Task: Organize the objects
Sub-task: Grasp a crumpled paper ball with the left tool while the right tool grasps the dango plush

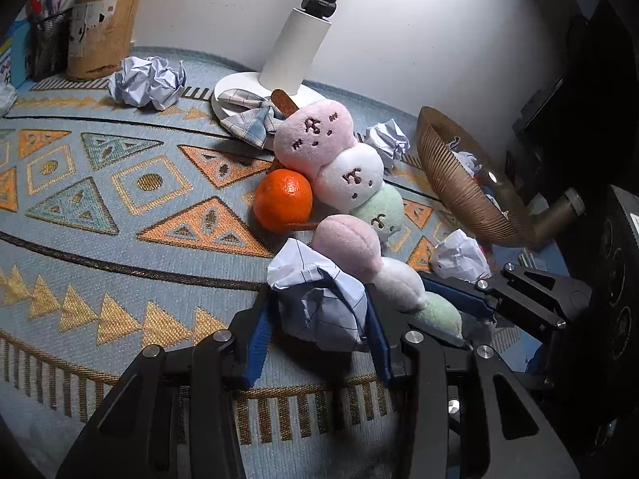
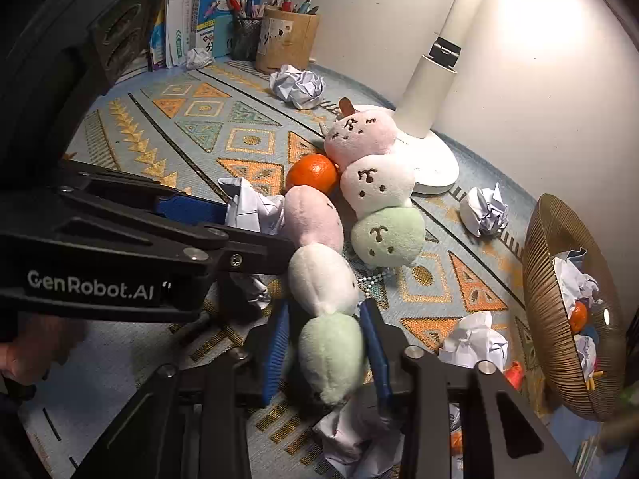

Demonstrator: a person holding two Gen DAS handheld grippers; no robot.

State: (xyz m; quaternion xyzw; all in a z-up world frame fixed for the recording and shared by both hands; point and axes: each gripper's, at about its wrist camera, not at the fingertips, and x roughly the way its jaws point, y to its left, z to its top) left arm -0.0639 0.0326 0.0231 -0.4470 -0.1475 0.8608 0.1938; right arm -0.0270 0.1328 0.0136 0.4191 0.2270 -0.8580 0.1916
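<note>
Left wrist view: a patterned cloth covers the tabletop (image 1: 120, 207). An orange (image 1: 282, 200) lies against a plush toy with faces (image 1: 339, 163), whose pink end leans on the white lamp base (image 1: 231, 97) beside a plaid bow (image 1: 249, 115). A second plush toy (image 1: 383, 267) runs from the orange toward the right gripper (image 1: 459, 299). Crumpled paper lies near the pen holders (image 1: 102, 28), beside the ribbed bowl (image 1: 459, 183) and near the right gripper. The left gripper (image 1: 317, 319) has its jaws clamped on a paper ball (image 1: 319, 299), one blue finger on each side, just beside the second plush toy.

Right wrist view: the right gripper (image 2: 325, 343) has its jaws closed on the green end of the second plush toy (image 2: 323, 279), fingers pressing both flanks. The left gripper (image 2: 235, 209) reaches in from the left, touching the paper ball (image 2: 255, 207) at the toy's pink end. More crumpled paper (image 2: 351, 431) lies under this gripper.

Only this view shows the bowl's (image 2: 543, 279) contents: crumpled paper and a small orange thing. It also shows books (image 2: 223, 4) behind the pen holders (image 2: 287, 36). The plaid bow shows only from the left.
</note>
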